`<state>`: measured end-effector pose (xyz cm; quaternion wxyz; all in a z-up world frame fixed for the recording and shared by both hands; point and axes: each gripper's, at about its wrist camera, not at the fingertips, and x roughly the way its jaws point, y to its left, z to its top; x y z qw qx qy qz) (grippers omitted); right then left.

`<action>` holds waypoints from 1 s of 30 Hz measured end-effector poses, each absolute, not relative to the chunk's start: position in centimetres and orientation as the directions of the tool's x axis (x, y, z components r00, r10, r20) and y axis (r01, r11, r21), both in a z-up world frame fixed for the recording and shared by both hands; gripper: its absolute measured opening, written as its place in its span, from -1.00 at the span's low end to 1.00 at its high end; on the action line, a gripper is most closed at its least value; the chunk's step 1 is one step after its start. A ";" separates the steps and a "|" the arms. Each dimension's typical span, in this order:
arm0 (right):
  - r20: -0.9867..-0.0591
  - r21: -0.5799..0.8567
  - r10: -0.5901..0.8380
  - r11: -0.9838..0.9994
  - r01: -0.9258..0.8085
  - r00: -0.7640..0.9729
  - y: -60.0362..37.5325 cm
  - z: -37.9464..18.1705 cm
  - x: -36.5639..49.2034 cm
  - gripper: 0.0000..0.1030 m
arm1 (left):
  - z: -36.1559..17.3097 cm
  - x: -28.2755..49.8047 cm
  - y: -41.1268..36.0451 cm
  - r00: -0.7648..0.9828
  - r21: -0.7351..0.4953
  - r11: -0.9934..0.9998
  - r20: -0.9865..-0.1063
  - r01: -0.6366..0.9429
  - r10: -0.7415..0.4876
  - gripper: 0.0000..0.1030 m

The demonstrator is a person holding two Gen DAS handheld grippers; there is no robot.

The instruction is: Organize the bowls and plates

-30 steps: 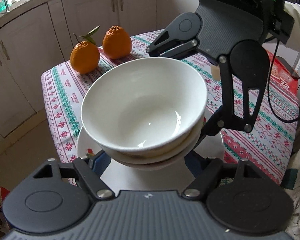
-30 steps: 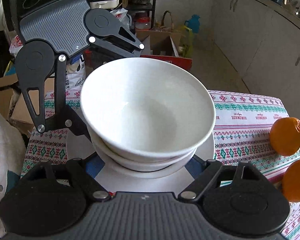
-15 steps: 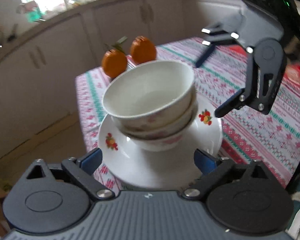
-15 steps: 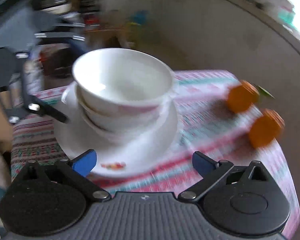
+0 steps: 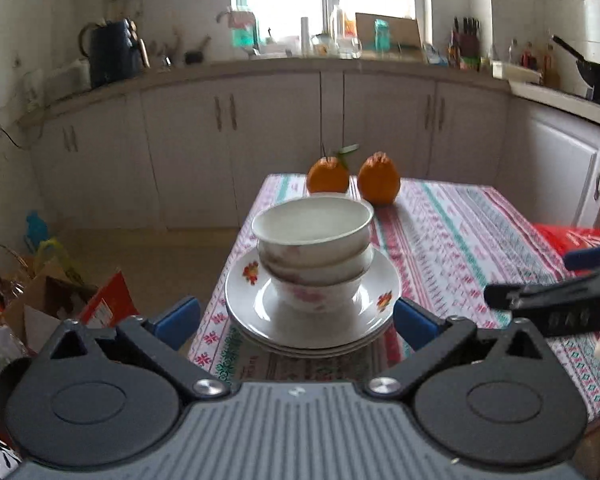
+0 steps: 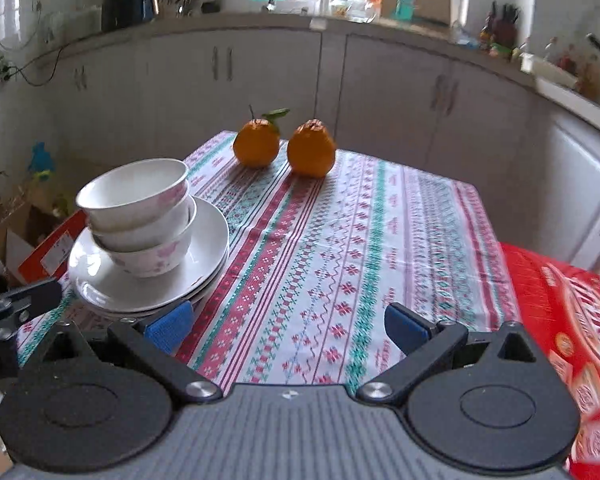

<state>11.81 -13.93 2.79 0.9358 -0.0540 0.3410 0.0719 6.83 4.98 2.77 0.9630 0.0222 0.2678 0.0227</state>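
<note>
Three white bowls with pink flowers sit nested on a small pile of white plates at the near left corner of the table. My left gripper faces this stack from a short way back; its jaws are opening and nothing is between the blue pads. In the right wrist view the bowls and plates stand off to the left. My right gripper is open and empty over the patterned cloth, to the right of the stack.
Two oranges stand at the far end of the table. A red package lies at the right edge. Boxes and bags crowd the floor on the left. Cabinets run behind.
Both grippers let go of the top bowl, opened wide and drew back and up from the stack. Each rolled upright. The right one swung off to the right of the stack.
</note>
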 end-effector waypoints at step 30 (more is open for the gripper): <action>-0.541 -0.076 0.017 0.995 -0.069 0.841 -14.0 4.4 5.6 1.00 | 3.4 2.6 3.6 0.876 0.030 0.994 -0.472 -0.103 0.105 0.99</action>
